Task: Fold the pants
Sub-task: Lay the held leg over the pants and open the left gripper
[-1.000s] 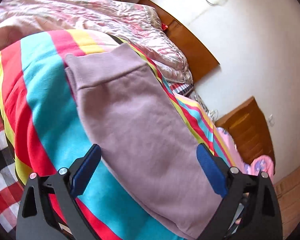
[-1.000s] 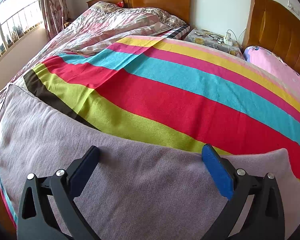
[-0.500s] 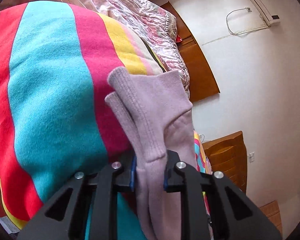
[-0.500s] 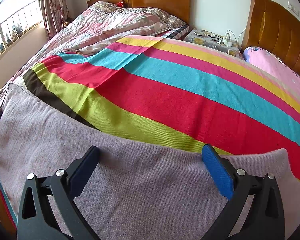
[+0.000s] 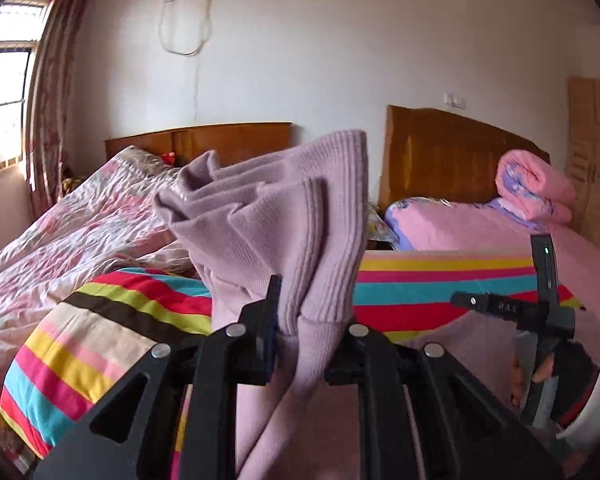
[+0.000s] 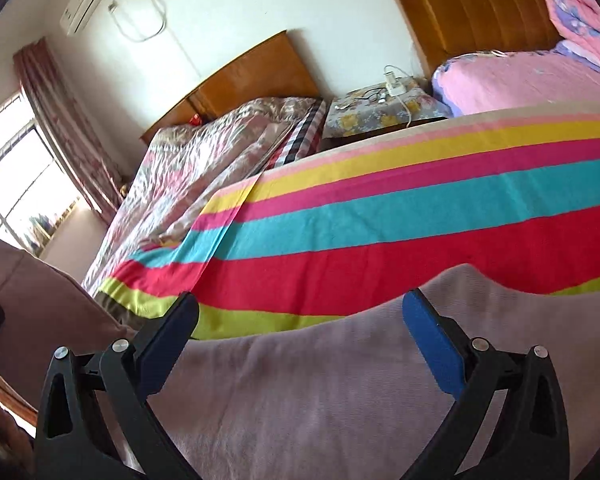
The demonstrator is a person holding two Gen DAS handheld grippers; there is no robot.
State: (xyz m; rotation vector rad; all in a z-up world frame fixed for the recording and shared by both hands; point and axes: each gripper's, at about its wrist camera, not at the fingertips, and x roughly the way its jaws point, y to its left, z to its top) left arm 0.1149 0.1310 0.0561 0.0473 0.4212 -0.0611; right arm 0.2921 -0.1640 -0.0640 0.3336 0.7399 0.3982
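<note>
The mauve knit pants (image 5: 276, 216) lie on a striped blanket (image 5: 100, 320). My left gripper (image 5: 300, 344) is shut on the pants' ribbed cuff end and holds it lifted, so the cloth bunches up above the fingers and hangs below. In the right wrist view the pants (image 6: 340, 400) spread flat under my right gripper (image 6: 300, 320), which is open with blue pads (image 6: 432, 340) just above the cloth. The right gripper's body also shows at the right of the left wrist view (image 5: 540, 308), held by a hand.
The striped blanket (image 6: 380, 220) covers the bed. A floral quilt (image 6: 188, 168) lies at the left. A bedside table (image 6: 380, 108) with cables stands between two wooden headboards (image 6: 252, 76). A pink bed with a rolled quilt (image 5: 532, 188) is at the right.
My left gripper shut on the cuff end and has now lifted it and swung toward the headboards. My right gripper stayed open over the cloth but tilted upward.
</note>
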